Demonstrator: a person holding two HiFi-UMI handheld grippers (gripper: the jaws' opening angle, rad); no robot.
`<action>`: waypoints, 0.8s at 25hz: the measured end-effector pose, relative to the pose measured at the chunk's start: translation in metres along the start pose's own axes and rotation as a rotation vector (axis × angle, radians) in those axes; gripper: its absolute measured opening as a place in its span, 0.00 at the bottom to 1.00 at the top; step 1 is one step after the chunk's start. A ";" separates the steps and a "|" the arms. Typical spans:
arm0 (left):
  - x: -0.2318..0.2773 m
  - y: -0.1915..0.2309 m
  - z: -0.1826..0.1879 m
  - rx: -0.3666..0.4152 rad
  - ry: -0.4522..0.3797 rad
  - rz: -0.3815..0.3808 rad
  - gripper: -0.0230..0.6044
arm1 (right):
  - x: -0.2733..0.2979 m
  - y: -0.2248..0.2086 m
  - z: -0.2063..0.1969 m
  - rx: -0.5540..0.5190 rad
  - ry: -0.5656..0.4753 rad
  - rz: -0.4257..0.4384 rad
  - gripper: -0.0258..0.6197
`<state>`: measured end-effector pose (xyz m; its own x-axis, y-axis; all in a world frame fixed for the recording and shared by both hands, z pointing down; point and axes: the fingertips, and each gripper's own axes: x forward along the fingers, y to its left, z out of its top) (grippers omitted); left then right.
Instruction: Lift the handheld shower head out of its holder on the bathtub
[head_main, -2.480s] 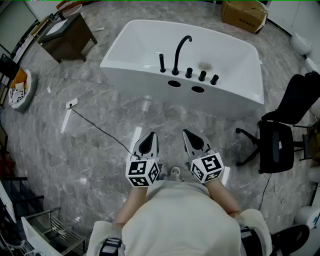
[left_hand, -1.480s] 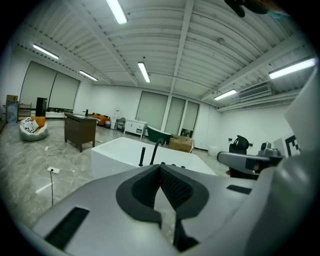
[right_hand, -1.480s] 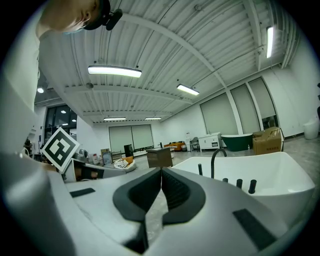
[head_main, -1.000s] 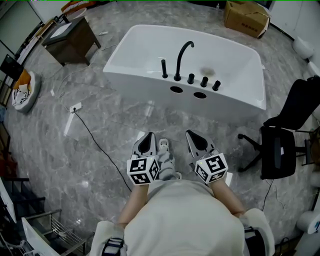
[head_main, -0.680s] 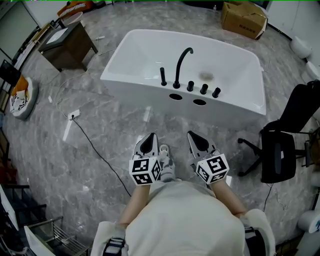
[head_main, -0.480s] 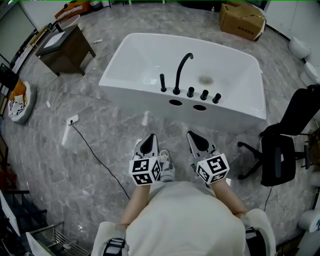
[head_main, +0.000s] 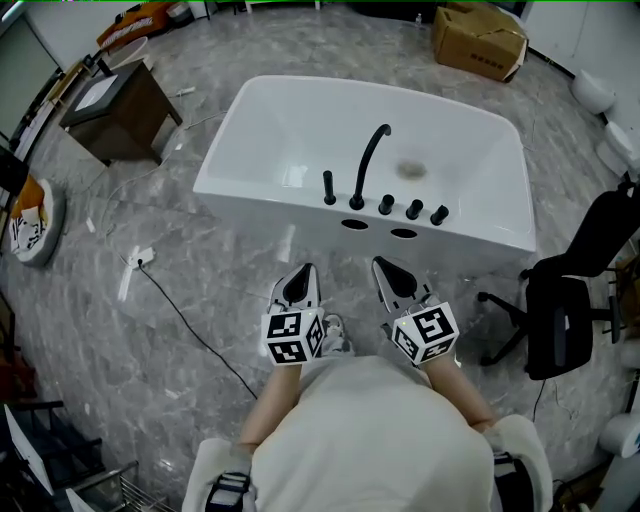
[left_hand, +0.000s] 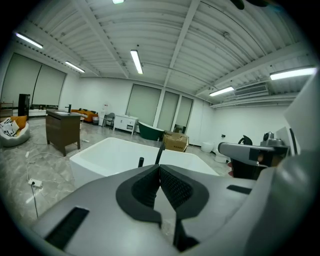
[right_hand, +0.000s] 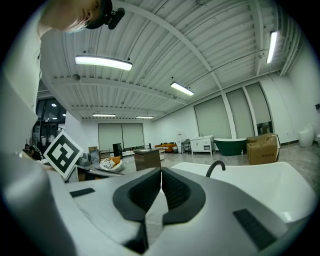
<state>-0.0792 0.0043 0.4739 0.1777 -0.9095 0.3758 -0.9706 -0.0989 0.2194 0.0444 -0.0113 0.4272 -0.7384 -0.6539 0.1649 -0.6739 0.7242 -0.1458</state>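
Note:
The white bathtub (head_main: 300, 215) stands ahead of me on the grey marble floor. On its near rim the black handheld shower head (head_main: 329, 187) stands upright in its holder, left of the curved black faucet (head_main: 368, 165) and three black knobs (head_main: 412, 208). My left gripper (head_main: 303, 270) and right gripper (head_main: 381, 264) are side by side, short of the tub and touching nothing. Both are shut with nothing between the jaws. In the left gripper view the shower head (left_hand: 141, 161) shows just beyond the left gripper (left_hand: 160, 167). The right gripper (right_hand: 161, 172) faces the faucet (right_hand: 215, 167).
A black office chair (head_main: 575, 300) stands right of the tub. A brown cabinet (head_main: 110, 110) is at the far left and a cardboard box (head_main: 478, 40) behind the tub. A black cable (head_main: 190, 320) with a white power strip (head_main: 140, 258) lies on the floor to my left.
Both grippers have moved forward toward the tub, which now sits lower and closer in the head view. Their jaws stayed shut and empty.

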 end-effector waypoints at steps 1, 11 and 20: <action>0.005 0.003 0.002 0.001 0.003 -0.003 0.07 | 0.006 -0.002 0.001 0.000 0.001 -0.002 0.07; 0.055 0.051 0.024 0.001 0.024 -0.023 0.07 | 0.068 -0.023 0.010 0.002 -0.003 -0.043 0.07; 0.097 0.078 0.032 0.023 0.060 -0.079 0.07 | 0.118 -0.033 0.018 0.007 -0.006 -0.082 0.07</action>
<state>-0.1430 -0.1047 0.4983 0.2621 -0.8727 0.4119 -0.9567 -0.1789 0.2297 -0.0209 -0.1163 0.4341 -0.6812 -0.7120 0.1706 -0.7320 0.6670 -0.1387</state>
